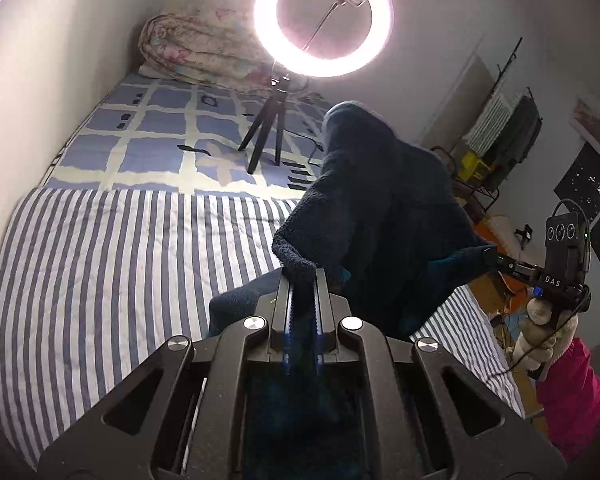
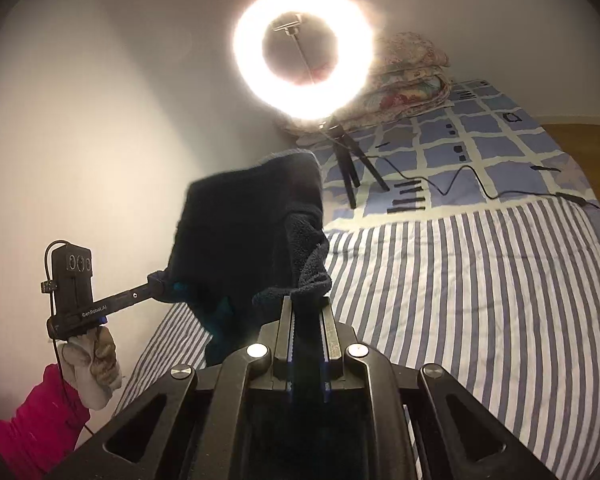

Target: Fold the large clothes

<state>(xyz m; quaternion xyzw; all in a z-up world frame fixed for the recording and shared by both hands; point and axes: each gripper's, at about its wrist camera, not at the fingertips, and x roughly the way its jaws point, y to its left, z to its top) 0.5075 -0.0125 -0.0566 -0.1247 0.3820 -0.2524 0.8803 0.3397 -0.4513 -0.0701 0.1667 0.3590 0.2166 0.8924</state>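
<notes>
Both clamped on fleece [image 1: 372, 208]: left gripper [image 1: 303, 280] pinching one edge, right gripper [image 2: 307, 304] another, garment hanging between them above the striped sheet [image 1: 120, 264]. Best kept taut and level, corners matched, then lowered ahead onto the sheet, well short of the ring light [image 1: 323, 18] beyond, before letting go.

A bed [image 1: 100, 264] with a striped sheet [image 2: 480, 280] stands against a pale wall [image 1: 60, 60]. A lit ring light [image 1: 323, 18] on a tripod [image 1: 266, 132] stands near the folded quilt [image 1: 196, 48] at its far corner. A dark window [image 1: 592, 200] shows beyond.
</notes>
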